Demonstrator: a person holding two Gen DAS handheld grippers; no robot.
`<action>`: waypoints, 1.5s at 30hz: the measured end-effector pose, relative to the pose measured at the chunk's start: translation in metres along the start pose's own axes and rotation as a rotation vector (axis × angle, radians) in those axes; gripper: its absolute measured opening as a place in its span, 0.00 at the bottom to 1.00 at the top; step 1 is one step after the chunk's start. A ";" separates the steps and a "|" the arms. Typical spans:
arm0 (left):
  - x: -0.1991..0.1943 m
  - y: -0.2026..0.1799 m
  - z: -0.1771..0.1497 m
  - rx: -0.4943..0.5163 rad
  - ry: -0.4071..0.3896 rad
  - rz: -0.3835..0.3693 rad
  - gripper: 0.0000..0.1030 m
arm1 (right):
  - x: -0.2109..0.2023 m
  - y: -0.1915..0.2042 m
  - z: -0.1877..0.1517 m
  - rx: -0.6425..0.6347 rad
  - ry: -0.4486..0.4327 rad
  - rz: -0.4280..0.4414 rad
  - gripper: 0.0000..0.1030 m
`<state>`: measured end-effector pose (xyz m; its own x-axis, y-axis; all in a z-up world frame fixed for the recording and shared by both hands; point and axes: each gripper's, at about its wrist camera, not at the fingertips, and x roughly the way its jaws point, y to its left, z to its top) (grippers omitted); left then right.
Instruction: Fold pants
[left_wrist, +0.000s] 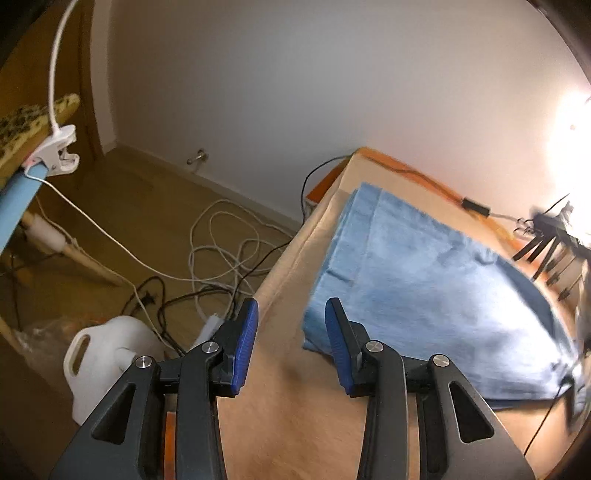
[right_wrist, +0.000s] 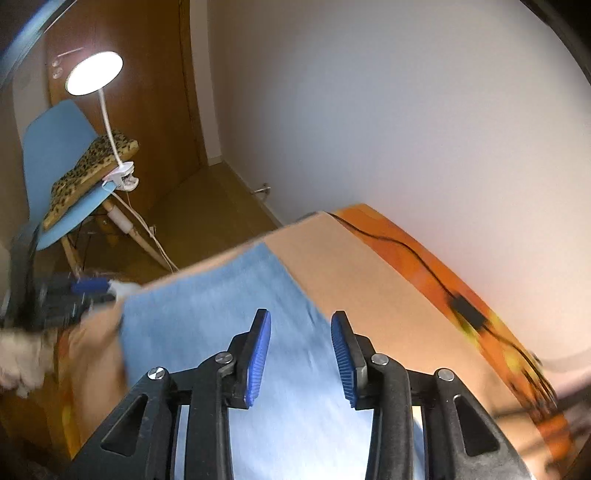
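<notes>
In the left wrist view, the left tool (left_wrist: 291, 325) hangs part-open over bare tabletop (left_wrist: 280, 417) near its left edge, with nothing between its blue pads. The folded light-blue pants (left_wrist: 436, 295) lie flat just beyond it, towards the far left corner.

In the right wrist view, the right tool (right_wrist: 301, 339) hovers part-open and empty above the pants (right_wrist: 221, 306), which are blurred here.

A table (left_wrist: 295, 406) covered in a tan cloth is seen, with an orange edge along its far side. Folded light-blue pants (left_wrist: 424, 288) are laid flat on it, toward the right. A black cable (right_wrist: 406, 251) is run along the orange far edge.
</notes>
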<state>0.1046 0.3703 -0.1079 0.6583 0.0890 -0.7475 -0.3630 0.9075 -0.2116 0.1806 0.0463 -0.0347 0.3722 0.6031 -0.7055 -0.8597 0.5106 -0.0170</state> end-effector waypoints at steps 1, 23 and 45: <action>-0.006 -0.005 0.000 0.008 -0.007 -0.011 0.36 | -0.019 -0.003 -0.012 0.000 0.000 -0.021 0.35; -0.075 -0.240 -0.054 0.245 0.001 -0.367 0.36 | -0.350 -0.085 -0.280 0.364 -0.031 -0.406 0.41; -0.035 -0.418 -0.161 0.509 0.175 -0.434 0.36 | -0.387 -0.166 -0.550 0.837 0.106 -0.461 0.64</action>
<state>0.1271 -0.0782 -0.0941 0.5427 -0.3541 -0.7616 0.2922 0.9297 -0.2241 -0.0131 -0.6093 -0.1483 0.5419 0.1963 -0.8172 -0.0933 0.9804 0.1736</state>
